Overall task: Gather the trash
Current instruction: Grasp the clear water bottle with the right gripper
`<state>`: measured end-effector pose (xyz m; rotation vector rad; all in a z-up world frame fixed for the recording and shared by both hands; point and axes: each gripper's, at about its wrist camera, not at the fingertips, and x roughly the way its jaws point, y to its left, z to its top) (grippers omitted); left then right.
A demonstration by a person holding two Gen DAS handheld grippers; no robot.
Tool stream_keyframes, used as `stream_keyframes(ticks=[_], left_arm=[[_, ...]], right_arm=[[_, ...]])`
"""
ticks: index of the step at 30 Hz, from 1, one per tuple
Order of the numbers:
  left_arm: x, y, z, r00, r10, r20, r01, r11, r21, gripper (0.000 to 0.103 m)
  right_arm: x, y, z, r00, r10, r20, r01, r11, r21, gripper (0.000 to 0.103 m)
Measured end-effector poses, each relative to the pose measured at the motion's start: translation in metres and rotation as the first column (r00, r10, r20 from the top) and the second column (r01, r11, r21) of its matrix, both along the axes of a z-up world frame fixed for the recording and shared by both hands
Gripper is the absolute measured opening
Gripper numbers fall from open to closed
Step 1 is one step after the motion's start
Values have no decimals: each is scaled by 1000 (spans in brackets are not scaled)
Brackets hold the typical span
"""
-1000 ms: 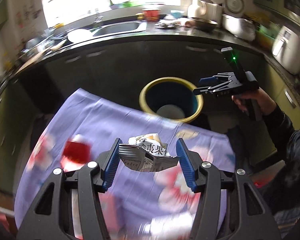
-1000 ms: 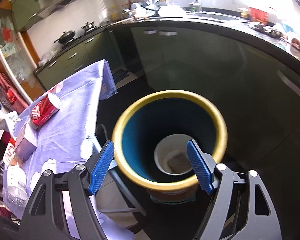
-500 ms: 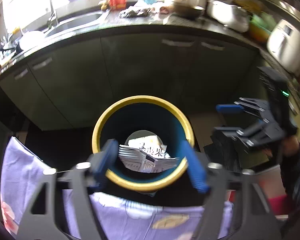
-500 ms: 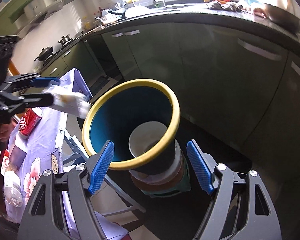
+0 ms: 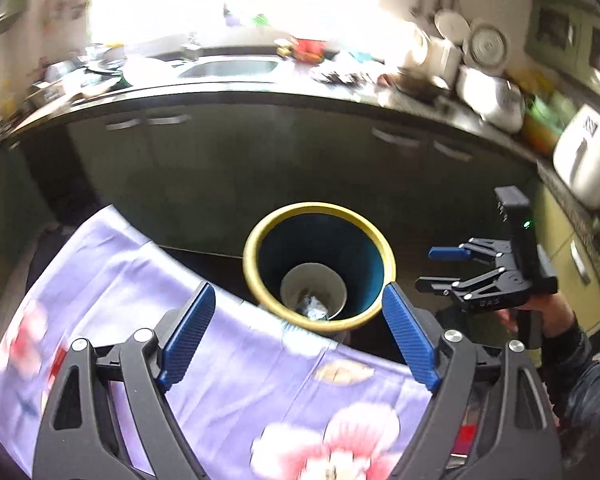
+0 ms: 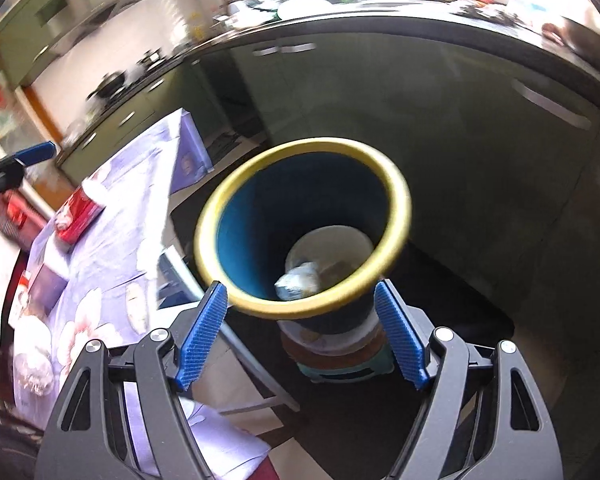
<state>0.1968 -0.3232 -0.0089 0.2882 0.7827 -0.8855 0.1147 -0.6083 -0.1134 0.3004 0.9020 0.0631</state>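
A blue bin with a yellow rim [image 5: 320,210] [image 6: 400,196] stands past the far edge of the table. A crumpled silver-white wrapper [image 5: 313,307] [image 6: 299,280] lies at the bin's bottom. My left gripper [image 5: 300,332] is open and empty, over the table edge in front of the bin. My right gripper [image 6: 302,336] is open and empty, just in front of the bin; it also shows in the left wrist view [image 5: 440,268] to the right of the bin. A red can [image 6: 78,212] lies on the table.
The table has a purple flowered cloth [image 5: 240,380] [image 6: 112,248]. Boxes and a clear bottle [image 6: 32,364] sit at its left part. A dark kitchen counter [image 5: 260,96] with cabinets runs behind the bin. The bin rests on a low stool [image 6: 340,364].
My left gripper opened and let go of the crumpled wrapper, which now lies inside the bin. The left gripper pulled back over the table. The right gripper stayed open near the bin.
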Motion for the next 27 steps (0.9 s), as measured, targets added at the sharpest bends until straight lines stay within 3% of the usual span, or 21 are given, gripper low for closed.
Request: stream_keyframes(ticks=[4,8,13,17,22,25,27], left_arm=[[-15,62,13,992,121,21,-120,992,-49,84],[-32,124,15,971,234,46,-230,970,-72,85],[-55,198,10,927,374,35,-370,926,-74,86],[-76,256,4,877,481,9,-478,875,-79,86],[-104,306,-6,825,565,-7,-564,822,-79,88],[-115,320,-11,811,584,-12,-583,809,-73,88],[-122,325,-13,809,588,-9,-587,807,-68,88]], right_arm=[[8,45,10,991,128,-31,-128,992,-10,75],[8,105,22,953,294,-75,-294,956,2,75],[3,185,40,858,506,-94,-498,862,94,76],[6,256,52,751,650,-120,-636,760,136,82],[19,325,45,641,735,-220,-725,674,140,82],[28,361,31,576,755,-312,-776,625,81,82],[34,375,21,557,749,-359,-789,612,54,82]])
